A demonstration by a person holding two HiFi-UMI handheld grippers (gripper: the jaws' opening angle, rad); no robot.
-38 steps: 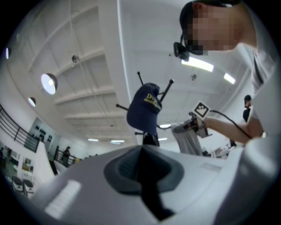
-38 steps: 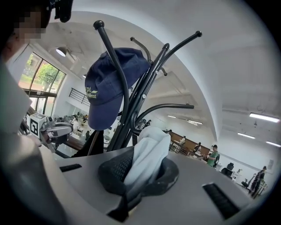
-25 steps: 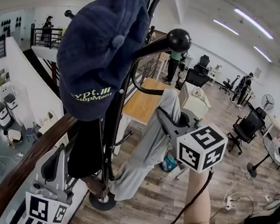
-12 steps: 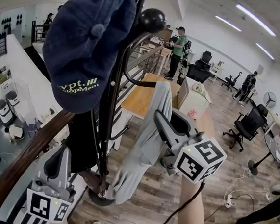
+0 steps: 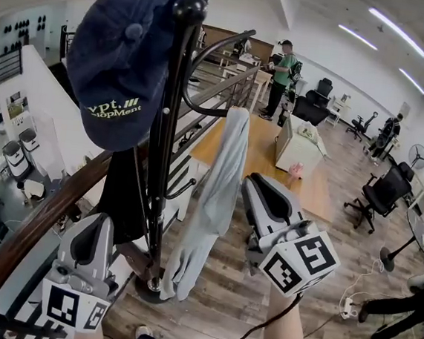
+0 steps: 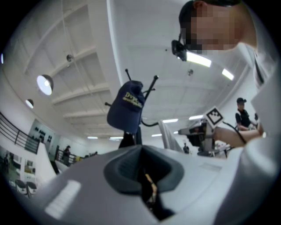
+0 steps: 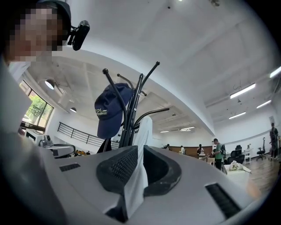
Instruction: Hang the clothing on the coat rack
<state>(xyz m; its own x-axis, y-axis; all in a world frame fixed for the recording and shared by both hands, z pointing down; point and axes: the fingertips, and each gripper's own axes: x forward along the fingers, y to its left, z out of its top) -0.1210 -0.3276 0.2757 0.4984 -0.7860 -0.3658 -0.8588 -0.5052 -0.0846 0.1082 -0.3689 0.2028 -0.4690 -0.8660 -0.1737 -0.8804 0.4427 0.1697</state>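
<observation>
The grey cloth [image 5: 213, 195] hangs from an arm of the rack [image 5: 165, 146], near the blue cap [image 5: 121, 67]. The head view shows the right gripper [image 5: 254, 185] just beside the cloth, not touching it. That gripper's own view shows its jaws closing, and the cloth only shows through the gap. The left gripper [image 5: 93, 228] is low down. Its own view shows its jaws together on nothing.

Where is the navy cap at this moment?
In the head view, the navy cap hangs at the upper left on the black coat rack, to the left of the hanging grey garment.
</observation>
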